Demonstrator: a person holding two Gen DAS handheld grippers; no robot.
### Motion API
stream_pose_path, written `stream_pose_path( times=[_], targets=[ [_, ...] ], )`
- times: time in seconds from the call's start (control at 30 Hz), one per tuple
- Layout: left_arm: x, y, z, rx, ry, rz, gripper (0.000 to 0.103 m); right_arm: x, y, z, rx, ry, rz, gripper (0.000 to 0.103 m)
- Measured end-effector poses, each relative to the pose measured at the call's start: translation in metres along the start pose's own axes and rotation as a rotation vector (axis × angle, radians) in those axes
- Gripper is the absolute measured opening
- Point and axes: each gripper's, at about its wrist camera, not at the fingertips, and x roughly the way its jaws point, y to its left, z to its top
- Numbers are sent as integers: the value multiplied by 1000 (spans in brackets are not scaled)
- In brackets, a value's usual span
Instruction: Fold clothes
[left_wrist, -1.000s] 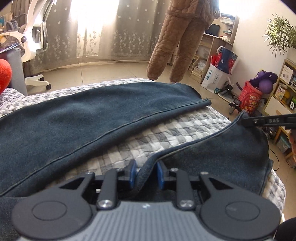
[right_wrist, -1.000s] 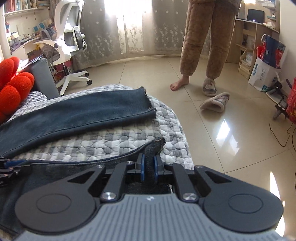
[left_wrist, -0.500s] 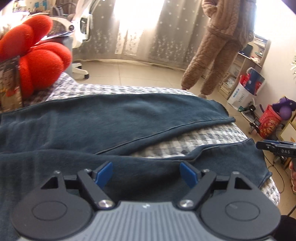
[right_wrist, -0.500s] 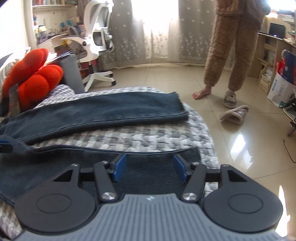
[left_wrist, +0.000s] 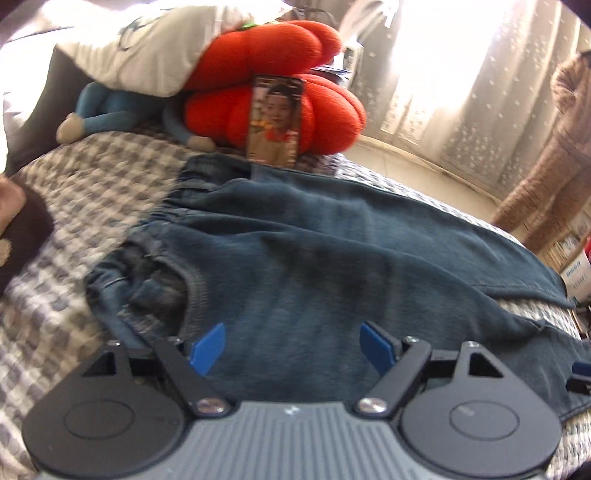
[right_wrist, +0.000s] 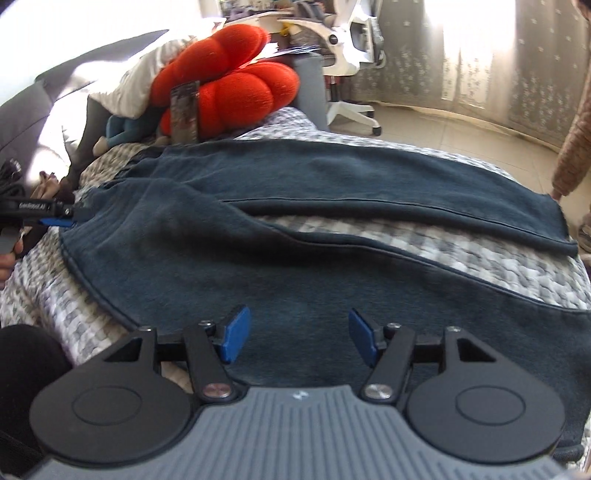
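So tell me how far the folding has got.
Done: the jeans lie flat on the checked quilt, legs spread in a V. In hand: nothing; the left claw and right claw are both open above the denim. Left: every fold, since no leg is doubled over.

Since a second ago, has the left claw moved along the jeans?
Yes. The left claw let go of the leg and swung toward the waistband, so the red cushion now sits straight ahead.

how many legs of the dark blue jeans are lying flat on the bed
2. The far leg of the dark blue denim jeans runs toward the foot of the checked grey quilt; the near leg lies under the open right gripper.
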Motion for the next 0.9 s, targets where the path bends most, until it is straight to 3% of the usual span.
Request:
stream_pose_path(
  times=[0.27, 0.47, 0.53, 0.57, 0.63, 0.67, 0.7, 0.77, 0.9],
  targets=[
    [1, 66, -15, -230, -14, 6, 79, 13, 57, -2, -147, 41, 130, 63],
    [16, 89, -25, -386, -20, -16, 60, 29, 88, -13, -231, 75, 189, 63],
    [19, 91, -28, -421, -34, -35, 38, 33, 93, -17, -262, 70, 174, 62],
    [20, 92, -30, -457, -43, -31, 35, 37, 97, -20, -292, 67, 151, 59],
    [20, 91, -33, -509, -68, 7, 15, 43, 103, -26, -357, 37, 88, 53],
    [19, 87, -35, -510, -84, 28, 14, 45, 107, -29, -393, 15, 54, 44],
    [17, 82, -36, -509, -100, 46, 12, 45, 109, -29, -412, -2, 43, 25],
    [11, 74, -35, -492, -124, 81, 10, 43, 114, -26, -439, 4, 30, 15],
    [-12, 79, -28, -517, -172, 61, 9, 29, 117, -15, -444, 23, 52, 12]
  ],
)
